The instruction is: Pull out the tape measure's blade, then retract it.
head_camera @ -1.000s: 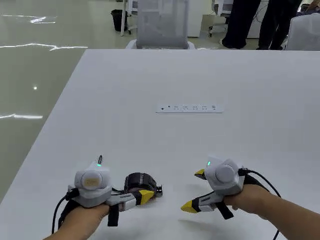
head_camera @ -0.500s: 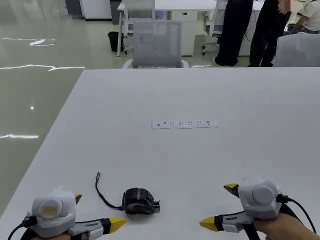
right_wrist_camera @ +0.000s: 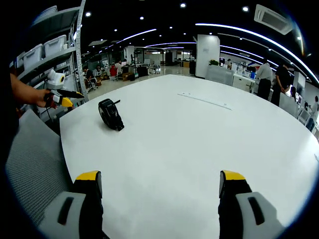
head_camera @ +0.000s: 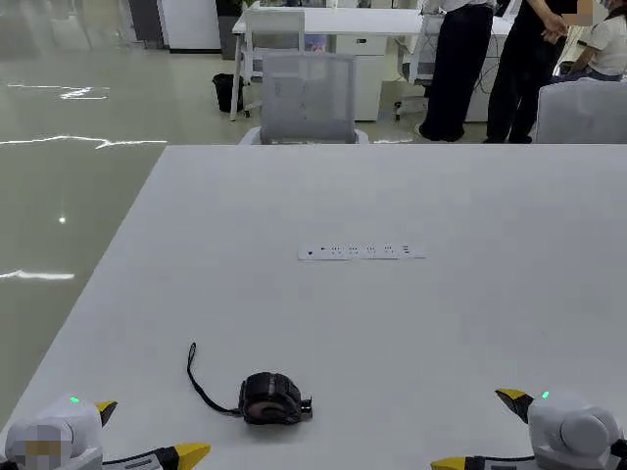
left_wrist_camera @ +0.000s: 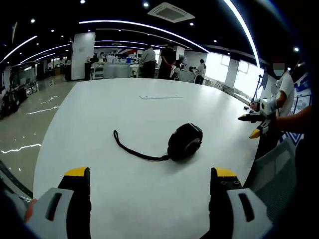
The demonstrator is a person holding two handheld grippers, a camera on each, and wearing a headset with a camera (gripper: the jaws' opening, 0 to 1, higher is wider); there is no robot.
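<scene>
Your light's bright, even; ceiling strips (left_wrist_camera: 129, 23) glare off left floor (head_camera: 78, 143); faint shadow under tape (head_camera: 272, 397); fisheye edges warp.

Head view: taken from high over the near edge of the counter (head_camera: 411, 196), aimed forward and down along it to the far edge.

Left gripper view: set low over the counter on the left hand-held gripper (left_wrist_camera: 150, 172), faced at the tape measure (left_wrist_camera: 185, 141), close ahead.

Right gripper view: set equally low on the right hand-held gripper (right_wrist_camera: 162, 175), faced across the counter; tape measure seen farther off, left of centre.

Tape measure and power strip (head_camera: 361, 253) are shared by all three views. Each hand-held gripper is caught by the other's camera.
</scene>
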